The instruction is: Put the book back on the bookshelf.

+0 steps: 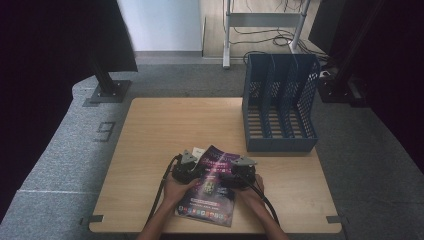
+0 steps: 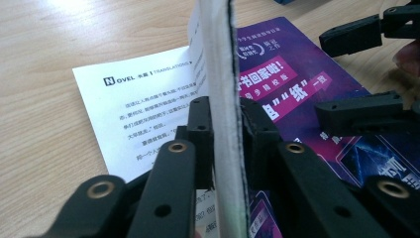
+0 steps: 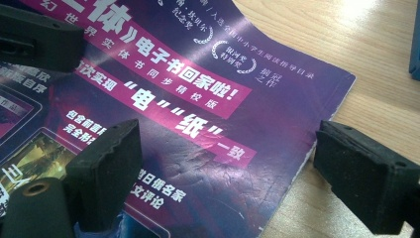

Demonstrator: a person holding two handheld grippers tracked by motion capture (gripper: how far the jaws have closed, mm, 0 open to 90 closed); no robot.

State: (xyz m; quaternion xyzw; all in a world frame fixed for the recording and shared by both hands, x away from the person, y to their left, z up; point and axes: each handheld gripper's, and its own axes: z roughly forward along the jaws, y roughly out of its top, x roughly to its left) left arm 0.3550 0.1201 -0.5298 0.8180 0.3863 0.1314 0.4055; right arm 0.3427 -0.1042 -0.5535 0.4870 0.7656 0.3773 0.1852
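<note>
A purple-covered magazine (image 1: 210,196) lies on the wooden table (image 1: 165,125) near its front edge. My left gripper (image 1: 193,169) is at the magazine's left side. In the left gripper view it (image 2: 225,116) is shut on a raised bundle of pages (image 2: 219,64), which stands edge-on between the jaws. Under that bundle lies a white printed page (image 2: 138,109), with the purple cover (image 2: 297,94) to the right. My right gripper (image 1: 239,171) hovers open over the magazine's right edge. In its own view it (image 3: 228,153) straddles the edge of the cover (image 3: 198,99), holding nothing.
A dark blue file rack (image 1: 280,102) with several slots stands at the table's back right; its corner (image 3: 416,44) shows in the right gripper view. Bare wood stretches to the left and behind the magazine. Black stands and cables are on the floor beyond.
</note>
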